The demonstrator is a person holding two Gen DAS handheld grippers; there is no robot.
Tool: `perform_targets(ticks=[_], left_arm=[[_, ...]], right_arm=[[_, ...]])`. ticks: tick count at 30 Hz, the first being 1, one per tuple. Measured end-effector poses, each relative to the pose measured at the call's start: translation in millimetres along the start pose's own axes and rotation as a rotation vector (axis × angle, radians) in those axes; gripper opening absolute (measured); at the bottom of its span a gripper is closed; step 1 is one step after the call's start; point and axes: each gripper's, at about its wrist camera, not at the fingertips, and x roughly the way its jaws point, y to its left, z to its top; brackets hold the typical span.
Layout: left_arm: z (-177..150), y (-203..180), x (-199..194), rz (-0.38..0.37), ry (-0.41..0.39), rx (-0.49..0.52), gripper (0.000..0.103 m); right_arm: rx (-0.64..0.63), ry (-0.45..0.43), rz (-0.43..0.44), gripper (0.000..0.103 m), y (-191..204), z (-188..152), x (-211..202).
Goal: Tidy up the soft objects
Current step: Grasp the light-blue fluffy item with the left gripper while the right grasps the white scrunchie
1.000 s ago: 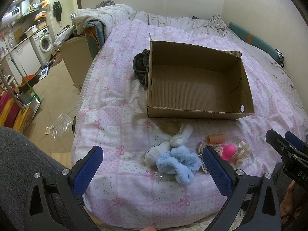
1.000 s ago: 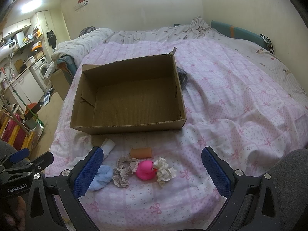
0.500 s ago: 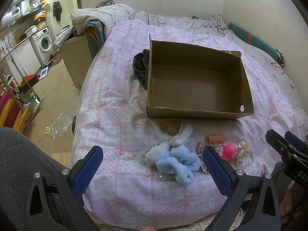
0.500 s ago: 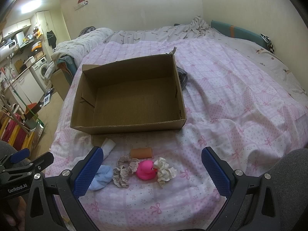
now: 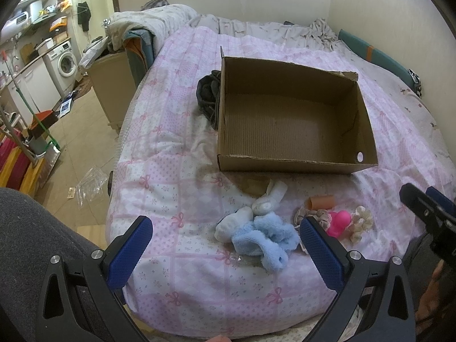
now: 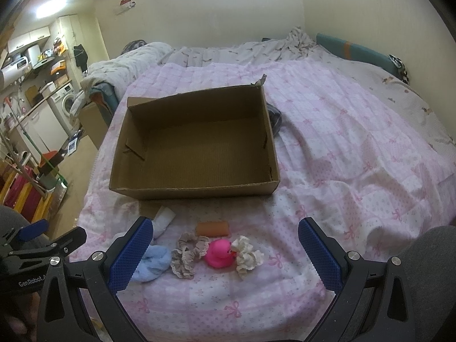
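While both tools hover short of the bed's near edge, the left gripper (image 5: 225,242) stands wide with nothing between its pads, and the right gripper (image 6: 225,245) is equally wide and unladen. Just ahead of the left one, toward its right finger, lies the blue fluffy sock (image 5: 263,238), touching a white sock (image 5: 235,223); its long axis runs crosswise to the fingers, so I judge the left hand nearer for it. Ahead of the right gripper, between its fingers, sit the beige scrunchie (image 6: 188,253), pink duck (image 6: 219,253) and cream scrunchie (image 6: 248,256). Farther forward, well beyond these, the cardboard box (image 6: 196,191) lies empty.
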Motion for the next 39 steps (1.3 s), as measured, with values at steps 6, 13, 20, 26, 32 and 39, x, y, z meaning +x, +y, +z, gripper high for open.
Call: perform_targets(ticks=[6,13,20,26,32,39], left_arm=[[18.9,5.9,0.2,-0.041,0.053,-0.023,0.103],[50.0,21.3,10.0,-0.045,0.135,-0.092,0.103],[42.6,20.8,66.5,-0.097,0.378,-0.135,0.097],[27.4,-4.9,114.4,-0.131,0.512,-0.077,0.092],[18.0,-28.7,147.1,-0.183,0.595,0.074,0.095],[13.0,-27.5,173.9,-0.122,0.599,0.089,0.095]], right_arm=[[0.022,0.024,0.041,0.103,-5.7,14.2,-0.4],[0.062,0.127,0.123,0.103,-27.4,45.6,11.5],[0.11,0.212,0.108,0.103,-54.0,49.1,42.3],[0.205,0.3,0.109,0.103,-71.2,32.3,66.7],[0.225,0.306,0.122,0.103,-73.0,29.0,69.9],[0.215,0.31,0.128,0.103,-70.6,26.8,73.3]])
